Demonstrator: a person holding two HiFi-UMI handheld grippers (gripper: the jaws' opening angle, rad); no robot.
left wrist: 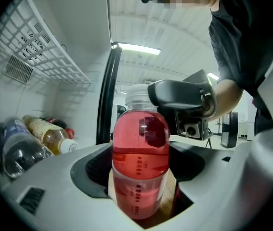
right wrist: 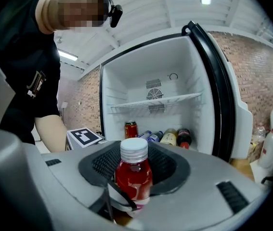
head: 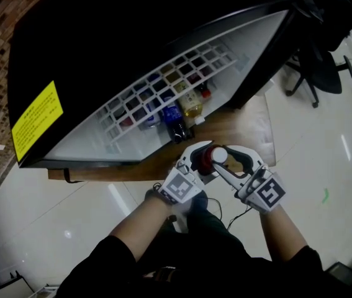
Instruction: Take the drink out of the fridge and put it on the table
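Observation:
The drink bottle [head: 212, 159], full of red liquid with a white cap, hangs between both grippers just in front of the open fridge [head: 163, 17]. My left gripper [head: 203, 157] is shut on its body, which sits deep between the jaws in the left gripper view, where the bottle [left wrist: 140, 153] stands upright. My right gripper [head: 222, 160] comes in from the right and its jaws sit against the same bottle [right wrist: 134, 174] below the cap. One right fingertip [left wrist: 179, 94] shows beside the cap. The left gripper's marker cube [right wrist: 84, 136] is at the left.
Inside the fridge lie several other bottles [head: 176, 113] and a red can [right wrist: 131, 129] under a white wire shelf [head: 163, 85]. The fridge stands on a wooden board [head: 231, 129] on glossy floor tiles. Office chairs [head: 324, 61] stand at the right. The open door [right wrist: 223, 95] is to the right.

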